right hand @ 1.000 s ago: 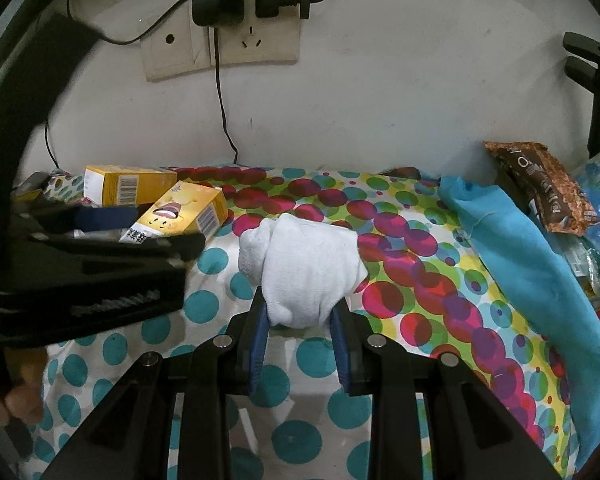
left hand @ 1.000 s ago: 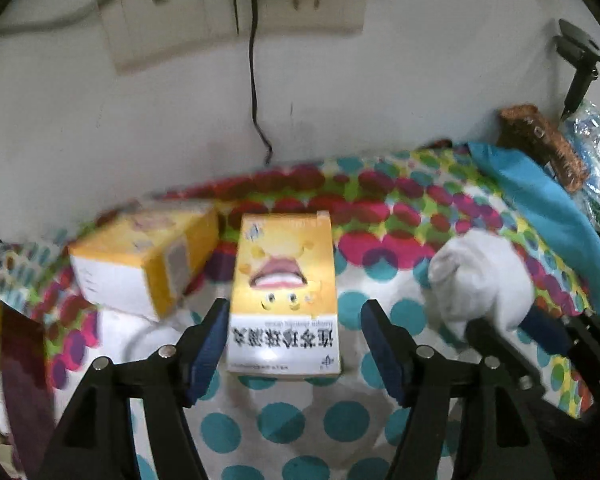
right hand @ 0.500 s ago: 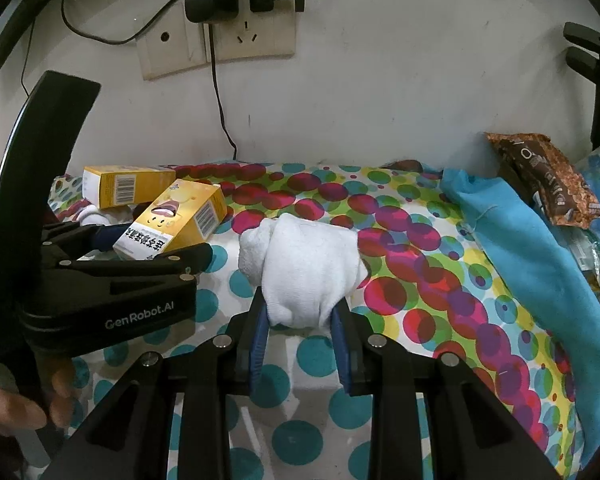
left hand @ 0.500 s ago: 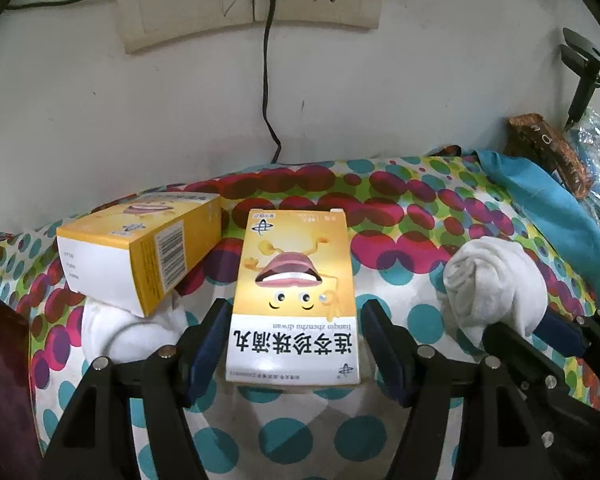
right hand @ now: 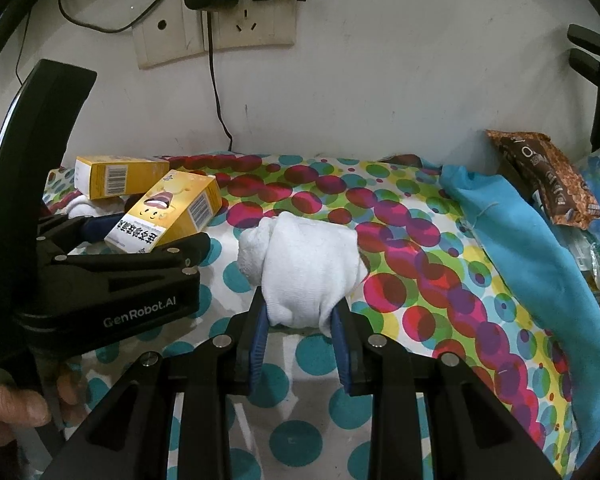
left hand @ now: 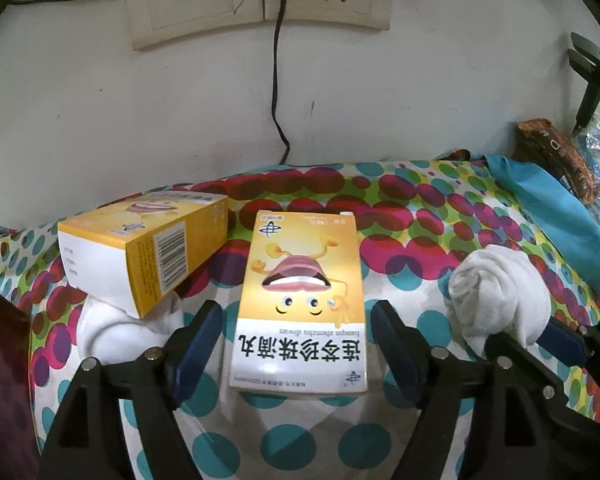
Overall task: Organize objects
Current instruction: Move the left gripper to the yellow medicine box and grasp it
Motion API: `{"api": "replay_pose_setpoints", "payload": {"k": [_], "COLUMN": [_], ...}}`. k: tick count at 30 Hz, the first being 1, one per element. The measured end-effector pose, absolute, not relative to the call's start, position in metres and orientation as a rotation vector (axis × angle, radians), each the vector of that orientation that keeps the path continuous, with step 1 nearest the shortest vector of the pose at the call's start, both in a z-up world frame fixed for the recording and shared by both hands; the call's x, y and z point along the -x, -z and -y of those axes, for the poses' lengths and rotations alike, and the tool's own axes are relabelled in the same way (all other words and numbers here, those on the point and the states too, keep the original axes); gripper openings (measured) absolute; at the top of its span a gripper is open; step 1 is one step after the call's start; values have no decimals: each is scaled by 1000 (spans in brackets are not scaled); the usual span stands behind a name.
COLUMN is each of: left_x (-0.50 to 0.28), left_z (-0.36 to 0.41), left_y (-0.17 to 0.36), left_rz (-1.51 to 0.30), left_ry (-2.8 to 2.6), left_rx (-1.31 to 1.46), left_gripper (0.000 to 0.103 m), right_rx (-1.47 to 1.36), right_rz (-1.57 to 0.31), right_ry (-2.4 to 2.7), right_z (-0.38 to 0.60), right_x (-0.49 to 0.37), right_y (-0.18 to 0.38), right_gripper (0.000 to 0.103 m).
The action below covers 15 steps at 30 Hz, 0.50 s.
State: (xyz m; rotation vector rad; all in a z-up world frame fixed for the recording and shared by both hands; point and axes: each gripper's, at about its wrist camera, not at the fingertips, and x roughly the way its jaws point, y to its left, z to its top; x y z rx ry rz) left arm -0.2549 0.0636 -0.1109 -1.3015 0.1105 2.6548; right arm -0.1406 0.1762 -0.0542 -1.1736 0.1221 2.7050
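The left gripper has just spread wide around the yellow box, untouched mid-cloth, apparently released there. The right gripper pinches the rolled white sock, likely for moving.

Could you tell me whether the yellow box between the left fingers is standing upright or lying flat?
Lying flat: the yellow box rests face-up on the dotted cloth.
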Motion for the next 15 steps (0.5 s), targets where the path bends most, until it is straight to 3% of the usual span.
{"api": "replay_pose_setpoints", "payload": {"k": [2, 4, 5, 15], "left_x": [255, 254, 253, 252], "left_z": [-63, -62, -63, -65], "left_y": [111, 110, 109, 107], "left_rz": [-112, -111, -110, -119], "left_ry": [-2658, -2660, -2660, -2697], "left_rx": [1302, 1296, 1284, 1262], "left_gripper": [79, 73, 51, 52], "right_rx": [1173, 1162, 1162, 1163], "right_rz": [-122, -129, -126, -121], "right_ry": [-2703, -2649, -2648, -2642], "right_z": [-174, -172, -171, -172], "right_x": [142, 142, 143, 143], "right_y": [54, 54, 54, 55], "right_gripper": [27, 27, 27, 27]}}
